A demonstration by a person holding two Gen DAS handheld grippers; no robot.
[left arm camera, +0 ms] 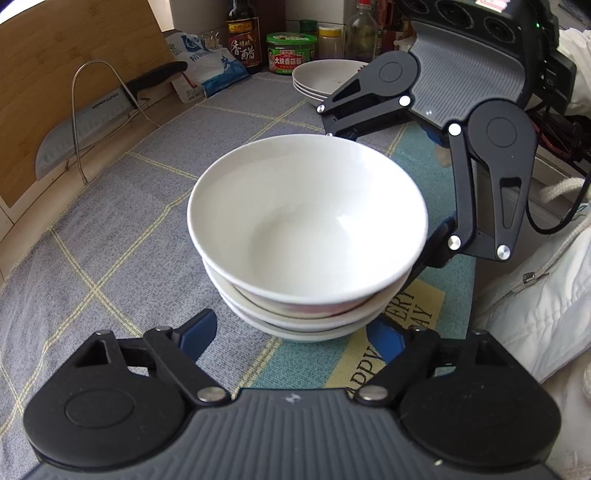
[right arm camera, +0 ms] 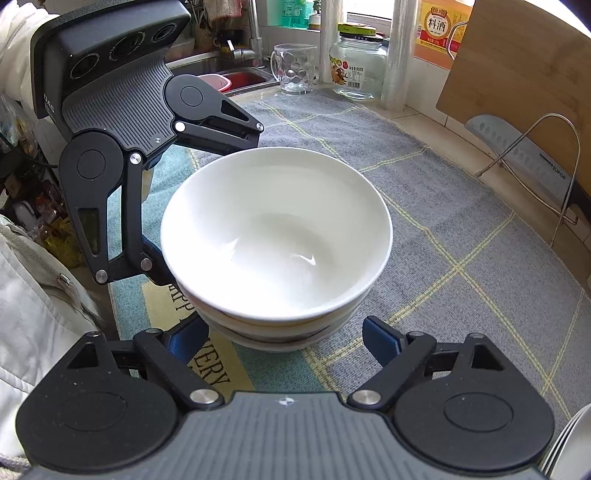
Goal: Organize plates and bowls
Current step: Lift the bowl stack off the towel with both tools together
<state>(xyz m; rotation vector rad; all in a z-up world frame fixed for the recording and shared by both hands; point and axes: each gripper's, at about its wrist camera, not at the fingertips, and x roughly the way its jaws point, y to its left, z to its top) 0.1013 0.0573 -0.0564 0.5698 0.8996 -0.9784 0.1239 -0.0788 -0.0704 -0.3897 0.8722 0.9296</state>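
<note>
Bowls (left arm camera: 306,236), white, nested in a stack of at least three, stand on the grey checked cloth (left arm camera: 122,229) near its teal and yellow printed edge; top bowl sits slightly tilted in the one beneath. Left gripper (left arm camera: 295,338) low and close to the stack's near side, blue-padded fingers (left arm camera: 197,334) spread wide, one to each side of the stack's base, whether touching it I cannot tell. Right gripper (right arm camera: 284,334) mirrors this from the opposite side, fingers (right arm camera: 382,341) also spread wide around the bottom bowl (right arm camera: 275,230); each wrist view shows the other gripper across the stack, its arms reaching round the rim; contact with the bowls cannot be judged there. Plates (left arm camera: 321,79), white, shallow, stacked separately at the far end of the cloth, well apart from the bowls. Behind them: dark vinegar bottle (left arm camera: 242,35), green-lidded jar (left arm camera: 291,51). Cleaver (left arm camera: 85,125) rests in a wire rack (left arm camera: 79,110) against a wooden cutting board (left arm camera: 66,55). Right wrist view adds a glass mug (right arm camera: 295,68), a large glass jar (right arm camera: 356,62), a sink (right arm camera: 236,75) beyond.
</note>
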